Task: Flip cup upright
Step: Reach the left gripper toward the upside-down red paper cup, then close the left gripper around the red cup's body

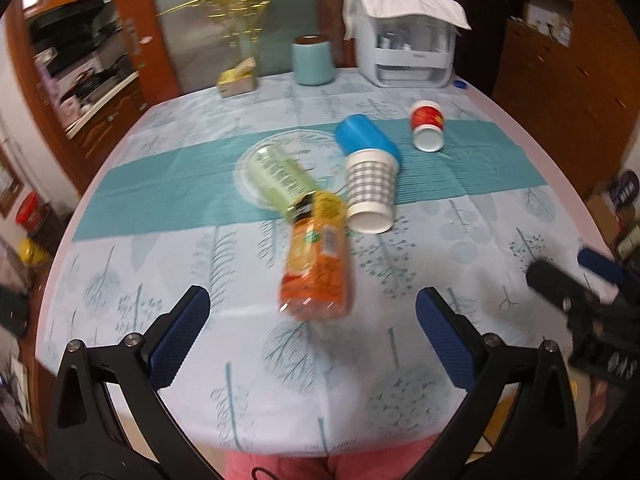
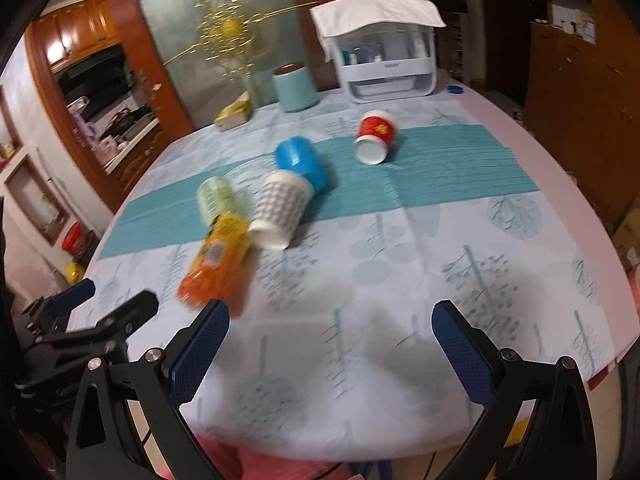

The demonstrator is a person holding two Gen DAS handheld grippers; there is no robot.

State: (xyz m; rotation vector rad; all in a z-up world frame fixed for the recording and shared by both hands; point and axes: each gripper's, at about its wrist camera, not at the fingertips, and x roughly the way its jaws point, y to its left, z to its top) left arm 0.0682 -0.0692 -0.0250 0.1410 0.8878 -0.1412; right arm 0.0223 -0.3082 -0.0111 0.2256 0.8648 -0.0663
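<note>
Three cups lie on their sides on the table: a white ribbed cup (image 1: 370, 188) (image 2: 280, 210) with its mouth toward me, a blue cup (image 1: 366, 136) (image 2: 300, 162) just behind and touching it, and a red-and-white paper cup (image 1: 427, 124) (image 2: 374, 134) farther right. My left gripper (image 1: 313, 314) is open and empty above the near table edge, with the orange bottle just ahead of it. My right gripper (image 2: 330, 330) is open and empty over the near right part of the table. Each gripper shows at the edge of the other's view.
An orange bottle (image 1: 318, 264) (image 2: 214, 266) and a pale green bottle (image 1: 280, 178) (image 2: 216, 196) lie left of the white cup. At the back stand a teal canister (image 1: 314, 60), a white organizer box (image 1: 408, 40) under a cloth, and a small carton (image 1: 238, 78).
</note>
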